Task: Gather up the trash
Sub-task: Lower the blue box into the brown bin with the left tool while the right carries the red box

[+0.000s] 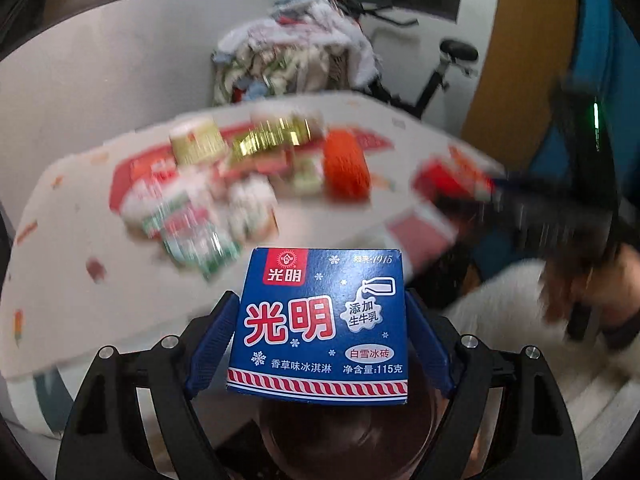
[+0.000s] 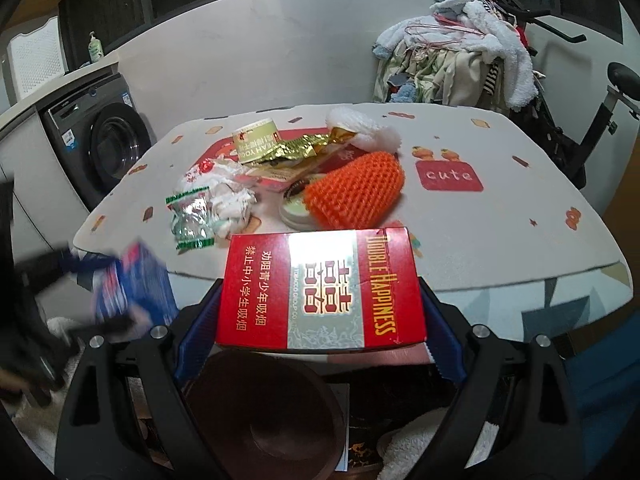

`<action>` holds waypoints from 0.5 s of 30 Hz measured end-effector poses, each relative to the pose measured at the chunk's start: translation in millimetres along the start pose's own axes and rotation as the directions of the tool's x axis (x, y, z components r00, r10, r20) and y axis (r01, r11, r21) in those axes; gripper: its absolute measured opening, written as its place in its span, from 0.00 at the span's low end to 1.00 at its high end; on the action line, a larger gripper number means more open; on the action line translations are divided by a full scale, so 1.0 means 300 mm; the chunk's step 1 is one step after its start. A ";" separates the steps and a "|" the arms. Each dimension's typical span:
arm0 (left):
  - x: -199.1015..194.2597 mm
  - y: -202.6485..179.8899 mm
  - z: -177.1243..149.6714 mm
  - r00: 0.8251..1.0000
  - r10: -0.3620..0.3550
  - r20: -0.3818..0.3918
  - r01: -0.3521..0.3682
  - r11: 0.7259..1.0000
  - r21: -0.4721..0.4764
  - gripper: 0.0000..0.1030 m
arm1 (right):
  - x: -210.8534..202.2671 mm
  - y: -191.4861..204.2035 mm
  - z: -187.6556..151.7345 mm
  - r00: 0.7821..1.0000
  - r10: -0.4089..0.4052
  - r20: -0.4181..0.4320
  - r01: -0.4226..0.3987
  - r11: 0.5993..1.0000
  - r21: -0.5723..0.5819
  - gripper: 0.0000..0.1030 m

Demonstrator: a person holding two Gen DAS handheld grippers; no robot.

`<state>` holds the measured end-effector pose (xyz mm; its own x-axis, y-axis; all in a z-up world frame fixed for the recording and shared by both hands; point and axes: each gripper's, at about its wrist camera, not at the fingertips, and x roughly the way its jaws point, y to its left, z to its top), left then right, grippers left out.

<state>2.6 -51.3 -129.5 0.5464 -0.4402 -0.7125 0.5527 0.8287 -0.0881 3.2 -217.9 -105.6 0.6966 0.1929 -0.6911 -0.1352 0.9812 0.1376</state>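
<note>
My left gripper (image 1: 320,320) is shut on a blue ice-cream carton (image 1: 320,324) and holds it off the near table edge, above a dark brown bin (image 1: 344,432). My right gripper (image 2: 320,300) is shut on a red cigarette box (image 2: 320,288), also above the brown bin (image 2: 260,420). The blue carton shows blurred at the left of the right wrist view (image 2: 132,284). On the table (image 2: 500,216) lie crumpled wrappers (image 2: 208,204), a gold foil wrapper (image 2: 296,148), a paper cup (image 2: 256,140), an orange brush (image 2: 356,192) and a white fluffy thing (image 2: 364,128).
A washing machine (image 2: 104,144) stands left of the table. A pile of laundry (image 2: 460,60) and an exercise bike (image 2: 592,120) stand behind it. The person's arm and right gripper (image 1: 560,220) show blurred at the right of the left wrist view.
</note>
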 end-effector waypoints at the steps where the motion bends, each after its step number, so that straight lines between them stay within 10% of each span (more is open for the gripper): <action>1: 0.021 -0.016 -0.040 1.000 0.005 -0.021 -0.005 1.000 0.008 0.78 | -0.004 -0.004 -0.010 1.000 -0.003 -0.003 0.003 1.000 0.005 0.85; 15: 0.207 -0.059 -0.208 0.987 -0.036 -0.158 0.046 0.997 0.058 0.79 | 0.028 -0.007 -0.089 0.999 -0.018 -0.049 0.018 1.000 0.006 0.85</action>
<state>-12.5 -71.8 -215.6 0.4201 -0.4099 -0.8096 0.6130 0.7860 -0.0799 -9.5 -218.3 -130.7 0.6636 0.1753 -0.7273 -0.1182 0.9845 0.1295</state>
